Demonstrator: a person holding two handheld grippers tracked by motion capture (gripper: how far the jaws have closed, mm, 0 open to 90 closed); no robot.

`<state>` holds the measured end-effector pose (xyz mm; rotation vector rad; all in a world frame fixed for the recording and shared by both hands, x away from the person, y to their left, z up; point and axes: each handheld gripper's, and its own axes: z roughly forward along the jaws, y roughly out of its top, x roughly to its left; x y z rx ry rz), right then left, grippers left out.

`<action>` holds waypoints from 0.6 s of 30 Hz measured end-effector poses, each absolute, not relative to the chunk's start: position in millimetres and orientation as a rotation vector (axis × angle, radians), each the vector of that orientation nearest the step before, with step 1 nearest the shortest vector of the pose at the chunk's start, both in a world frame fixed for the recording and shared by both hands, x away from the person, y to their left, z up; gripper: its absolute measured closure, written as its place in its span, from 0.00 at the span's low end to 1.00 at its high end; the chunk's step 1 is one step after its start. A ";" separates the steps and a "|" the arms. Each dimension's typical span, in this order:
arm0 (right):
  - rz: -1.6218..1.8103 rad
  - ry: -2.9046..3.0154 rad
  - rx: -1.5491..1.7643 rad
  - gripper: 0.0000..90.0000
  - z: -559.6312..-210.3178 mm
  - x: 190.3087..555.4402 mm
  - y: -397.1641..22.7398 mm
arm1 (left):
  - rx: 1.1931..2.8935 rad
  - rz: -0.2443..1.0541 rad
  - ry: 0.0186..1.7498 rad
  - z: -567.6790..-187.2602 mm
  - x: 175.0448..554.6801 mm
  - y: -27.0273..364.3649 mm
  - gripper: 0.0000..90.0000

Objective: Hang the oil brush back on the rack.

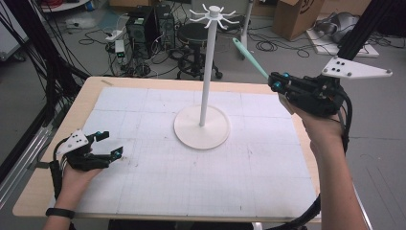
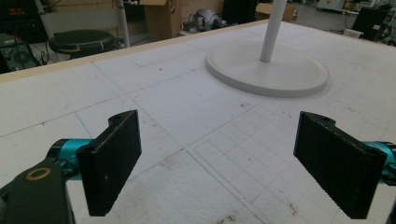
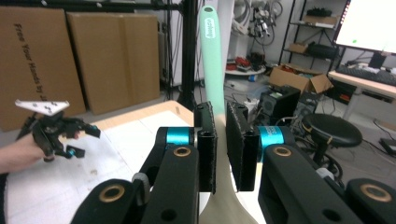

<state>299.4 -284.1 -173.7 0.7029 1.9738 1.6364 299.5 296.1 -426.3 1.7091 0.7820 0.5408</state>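
A white stand rises from a round base [image 1: 201, 127] at the middle of the table, and its pole ends in a ring of hooks [image 1: 209, 12]. My right gripper [image 1: 275, 81] is held in the air to the right of the pole, shut on a mint-green utensil [image 1: 249, 56] whose handle points up and left toward the hooks. In the right gripper view the green handle [image 3: 212, 56] stands clamped between the pads of the right gripper [image 3: 221, 144], and a pale wider part lies below. My left gripper [image 1: 107, 143] rests low at the table's left, open and empty [image 2: 217, 163].
A white gridded mat [image 1: 191, 182] covers the wooden table. Behind the table stand a black stool [image 1: 194, 33], computer towers [image 1: 143, 24] and a cardboard box [image 1: 297, 17], with cables on the floor. The stand's base [image 2: 268, 70] lies ahead of the left gripper.
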 end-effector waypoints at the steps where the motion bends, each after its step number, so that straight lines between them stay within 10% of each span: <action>1: 1.636 1.969 0.695 0.92 -169.5 299.4 -282.1 | 1.708 0.541 0.783 -426.2 299.4 296.1 0.17; 18: 1.624 1.949 0.696 0.92 -161.3 309.9 -265.0 | 1.704 0.540 0.780 -426.2 299.5 296.7 0.17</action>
